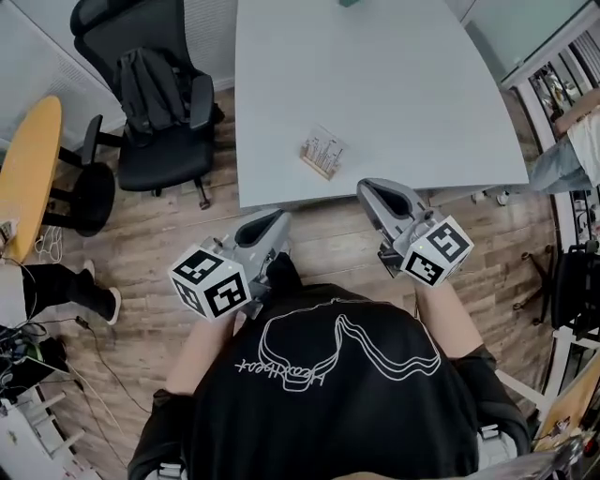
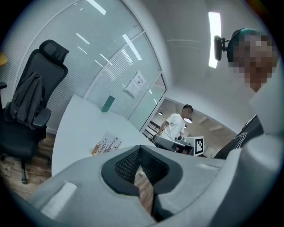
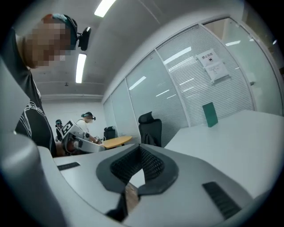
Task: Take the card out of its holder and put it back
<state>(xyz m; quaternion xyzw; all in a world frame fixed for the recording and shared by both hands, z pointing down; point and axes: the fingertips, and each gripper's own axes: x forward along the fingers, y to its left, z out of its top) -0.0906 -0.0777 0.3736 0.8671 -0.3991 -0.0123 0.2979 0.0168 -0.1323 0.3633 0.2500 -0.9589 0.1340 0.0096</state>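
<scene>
Biggest thing here is one large white bench [image 1: 394,84], pretty much bare apart from two items. Off its left side there's one black office chair [image 1: 159,141] on the wood floor [image 1: 319,244], and one round yellow table [image 1: 28,159] pokes in at the far left. Then there are two hand-held grippers, both up by the bench's near edge and not touching anything on it. The left hand-held gripper [image 1: 275,223] has its jaws pressed together with nothing in them, and the right hand-held gripper [image 1: 377,192] is the same deal, closed and empty. Between the two and a bit further in, one wooden holder [image 1: 317,169] stands on the bench near that edge, with one card [image 1: 325,148] upright in it. Smallest is one green thing [image 1: 349,3] at the bench's far edge.
</scene>
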